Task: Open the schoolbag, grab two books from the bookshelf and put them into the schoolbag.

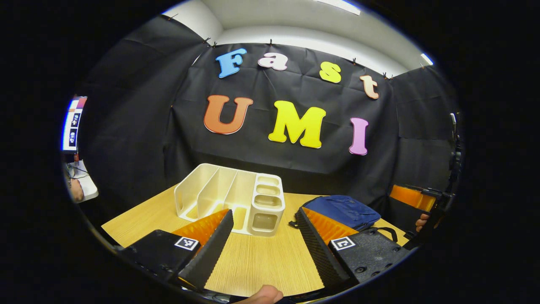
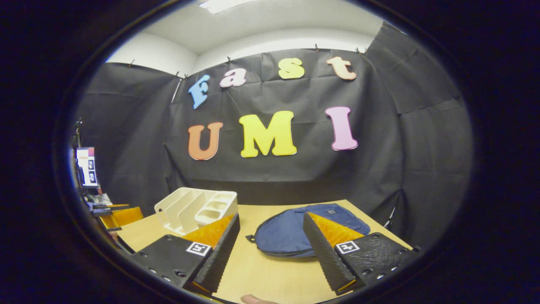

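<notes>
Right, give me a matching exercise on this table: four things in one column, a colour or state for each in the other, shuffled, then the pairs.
Things:
1. bag
2. rack
3. table
4. left claw

Descriptions:
A. pale wood grain
B. open, holding nothing
C. dark blue, lying flat
D. cream, slots bare of books

Pairs: 1-C, 2-D, 3-A, 4-B
</notes>
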`<state>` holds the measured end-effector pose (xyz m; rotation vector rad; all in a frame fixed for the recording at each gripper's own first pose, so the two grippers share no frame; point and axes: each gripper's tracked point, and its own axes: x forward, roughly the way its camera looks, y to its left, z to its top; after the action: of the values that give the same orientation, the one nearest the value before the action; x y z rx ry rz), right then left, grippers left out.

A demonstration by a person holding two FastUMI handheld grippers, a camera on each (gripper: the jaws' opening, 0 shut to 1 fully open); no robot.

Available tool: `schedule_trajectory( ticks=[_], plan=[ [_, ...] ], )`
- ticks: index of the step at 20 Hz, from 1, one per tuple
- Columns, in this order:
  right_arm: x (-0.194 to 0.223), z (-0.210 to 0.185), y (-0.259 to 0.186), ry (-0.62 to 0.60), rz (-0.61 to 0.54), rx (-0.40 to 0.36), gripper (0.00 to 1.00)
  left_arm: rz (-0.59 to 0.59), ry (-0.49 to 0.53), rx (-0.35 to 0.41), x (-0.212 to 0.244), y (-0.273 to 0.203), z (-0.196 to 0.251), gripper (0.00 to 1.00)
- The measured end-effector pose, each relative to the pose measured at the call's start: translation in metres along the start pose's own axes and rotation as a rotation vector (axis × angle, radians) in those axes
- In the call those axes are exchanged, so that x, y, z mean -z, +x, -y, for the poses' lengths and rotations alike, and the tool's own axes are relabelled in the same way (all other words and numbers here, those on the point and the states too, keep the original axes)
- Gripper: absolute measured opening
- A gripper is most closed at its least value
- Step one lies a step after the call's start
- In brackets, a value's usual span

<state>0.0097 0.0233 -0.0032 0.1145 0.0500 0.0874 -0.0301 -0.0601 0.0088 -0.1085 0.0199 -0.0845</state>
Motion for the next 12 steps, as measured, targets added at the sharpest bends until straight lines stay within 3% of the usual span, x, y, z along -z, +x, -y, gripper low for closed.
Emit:
schedule_trajectory(
  ticks=[2,3,4,8,12],
  plan=[
    [0.004,0.006,-0.007,-0.024,-0.002,0.026,0.92,0.010,0.022,-0.031,-0.003,0.002,-0.006,0.98],
    [0.005,0.009,-0.010,-0.033,0.005,0.038,0.96,0.018,0.029,-0.035,-0.004,0.001,-0.006,0.98],
    [0.006,0.010,-0.013,-0.042,0.008,0.043,0.92,0.021,0.029,-0.031,-0.006,0.002,-0.006,0.98],
    [0.022,0.002,-0.025,-0.058,0.011,0.010,0.92,-0.004,0.034,0.001,0.007,0.009,0.007,0.98],
    [0.029,-0.001,-0.022,-0.084,0.031,0.006,0.92,-0.009,0.075,-0.022,0.012,0.013,0.009,0.98]
  ],
)
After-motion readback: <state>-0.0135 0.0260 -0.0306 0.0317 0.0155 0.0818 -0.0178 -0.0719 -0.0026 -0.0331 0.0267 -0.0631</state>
